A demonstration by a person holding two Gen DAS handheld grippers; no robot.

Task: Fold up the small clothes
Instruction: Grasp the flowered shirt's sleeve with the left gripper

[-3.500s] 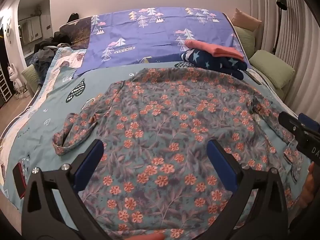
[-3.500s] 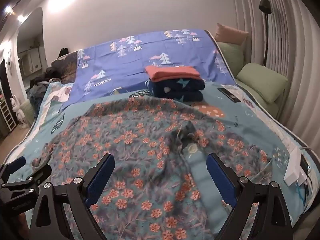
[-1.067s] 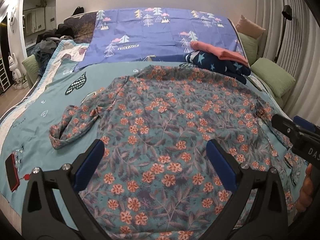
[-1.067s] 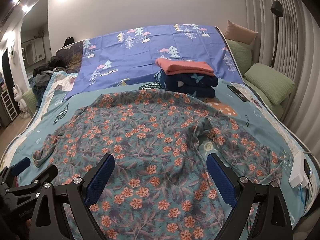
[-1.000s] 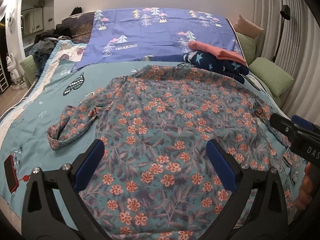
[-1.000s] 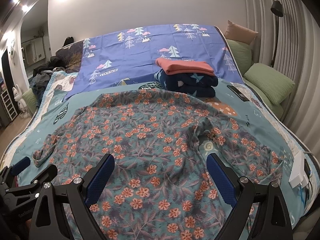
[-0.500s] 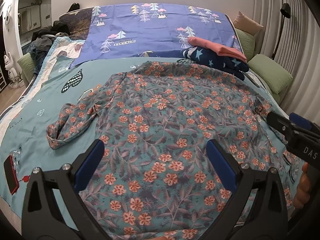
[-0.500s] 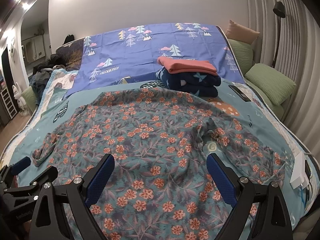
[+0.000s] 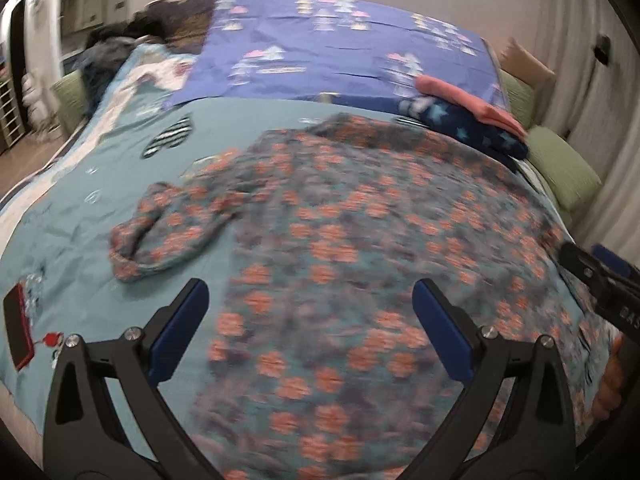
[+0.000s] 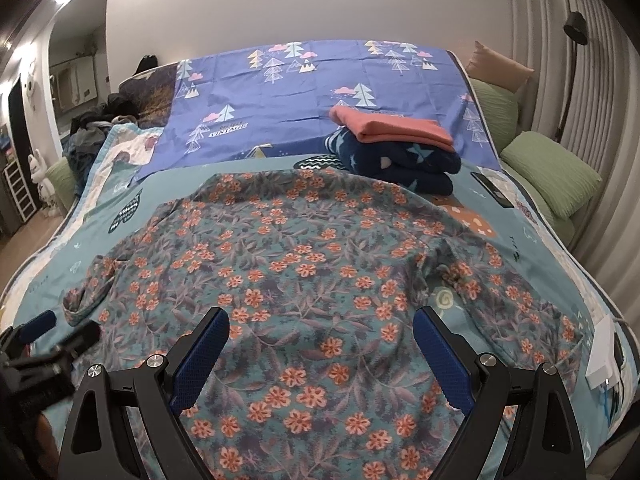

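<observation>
A teal floral shirt [image 10: 312,264] lies spread flat on the bed, back up, collar toward the far side. Its left sleeve [image 9: 160,232] is crumpled at the left, its right sleeve [image 10: 520,300] runs to the right edge. My left gripper [image 9: 312,320] is open and empty above the shirt's near left hem; it also shows in the right wrist view [image 10: 56,336]. My right gripper [image 10: 320,344] is open and empty above the near hem; it also shows in the left wrist view [image 9: 600,272]. The left wrist view is blurred.
A stack of folded clothes [image 10: 396,148], salmon on navy stars, sits behind the shirt. Green pillows [image 10: 552,172] line the right side. A black remote [image 10: 492,190] and a white power strip [image 10: 604,356] lie at the right. Piled clothes [image 10: 92,128] are at the far left.
The left gripper has swung to the left, so the shirt's left sleeve now sits nearer its jaws. The right gripper has hardly moved. Both stayed open.
</observation>
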